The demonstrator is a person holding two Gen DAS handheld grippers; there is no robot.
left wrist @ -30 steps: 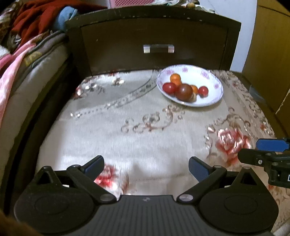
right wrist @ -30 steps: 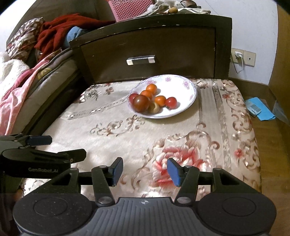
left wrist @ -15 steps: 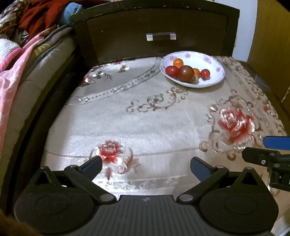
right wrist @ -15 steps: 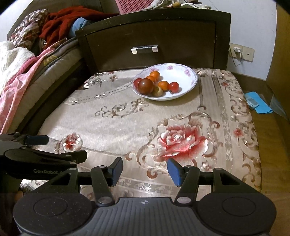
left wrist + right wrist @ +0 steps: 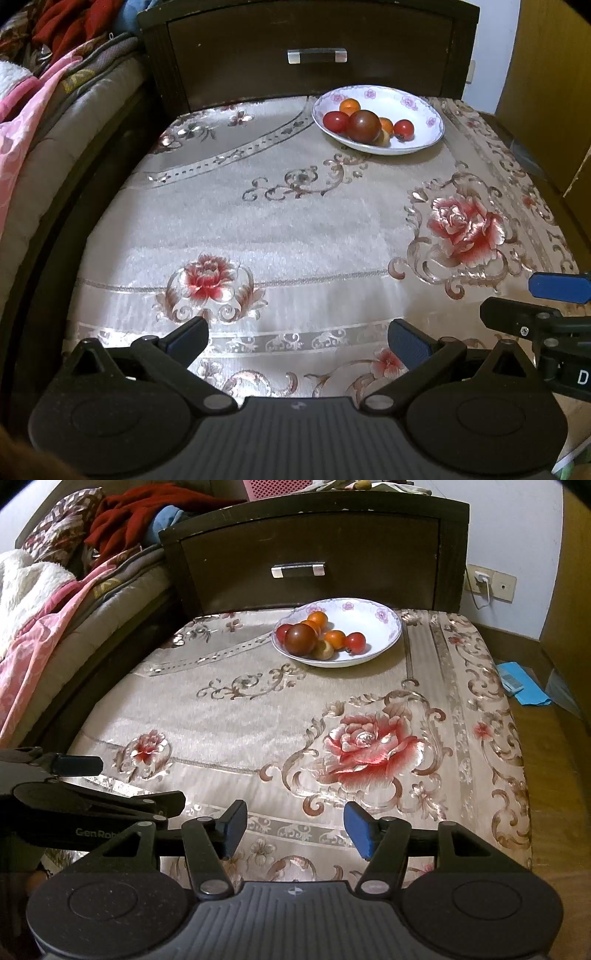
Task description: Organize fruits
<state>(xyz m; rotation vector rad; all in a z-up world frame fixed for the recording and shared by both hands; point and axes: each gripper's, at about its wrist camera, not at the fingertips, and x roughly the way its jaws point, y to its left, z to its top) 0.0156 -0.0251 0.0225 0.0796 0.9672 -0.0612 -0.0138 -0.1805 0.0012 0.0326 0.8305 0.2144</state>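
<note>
While both tools hang spread and empty, left tool (image 5: 297, 338), right tool (image 5: 295, 829), fruit plate (image 5: 384, 642) beyond bare floral cloth (image 5: 258, 716), dark drawer (image 5: 306, 546) behind.

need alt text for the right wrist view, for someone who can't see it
A white floral bowl of small red, orange and dark fruits sits at the far end of a rose-patterned cloth, before a dark wooden drawer. The right hand-held gripper is open and empty in the foreground.

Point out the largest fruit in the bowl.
The dark reddish-brown tomato at the bowl's near-left side. It is clearly bigger and darker than the small red and orange fruits around it, and it partly hides the red one behind it.
</note>
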